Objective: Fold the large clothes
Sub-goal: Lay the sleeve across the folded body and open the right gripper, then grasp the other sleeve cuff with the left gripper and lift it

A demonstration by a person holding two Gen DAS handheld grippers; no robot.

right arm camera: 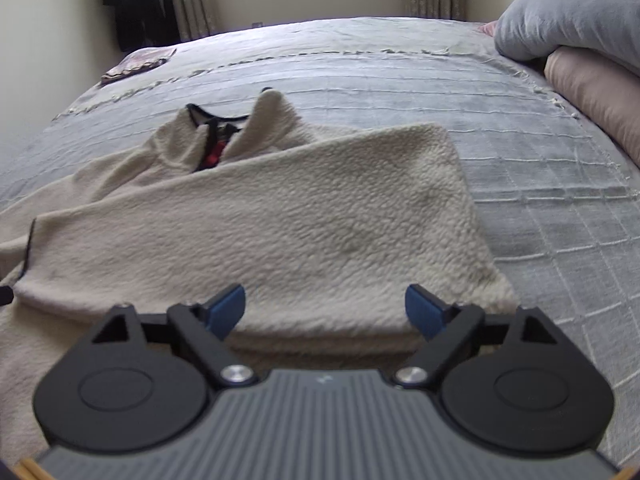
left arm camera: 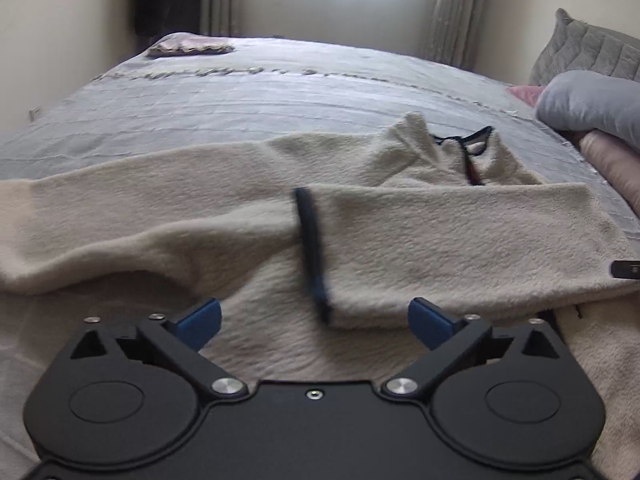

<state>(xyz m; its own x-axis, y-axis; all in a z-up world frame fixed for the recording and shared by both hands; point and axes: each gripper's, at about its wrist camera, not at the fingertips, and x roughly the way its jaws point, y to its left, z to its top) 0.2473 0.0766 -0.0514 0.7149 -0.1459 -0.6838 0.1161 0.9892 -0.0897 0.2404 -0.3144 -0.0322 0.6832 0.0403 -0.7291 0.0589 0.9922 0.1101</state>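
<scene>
A cream fleece pullover [left arm camera: 224,216] with dark trim lies flat on the bed. Its collar [left arm camera: 464,148] points away from me. One sleeve [left arm camera: 460,240] is folded across the chest, its dark cuff [left arm camera: 312,248] near the middle. My left gripper [left arm camera: 316,320] is open and empty just above the fleece, close to the cuff. In the right wrist view the pullover [right arm camera: 280,220] shows with the folded sleeve on top and the collar [right arm camera: 224,132] beyond. My right gripper [right arm camera: 324,308] is open and empty over the near edge of the sleeve.
The bed has a grey quilted cover [left arm camera: 248,92]. A grey pillow [right arm camera: 568,24] and pink bedding [right arm camera: 600,92] are stacked at the right. A small folded cloth [left arm camera: 188,46] lies at the far left corner. Curtains and a window stand behind the bed.
</scene>
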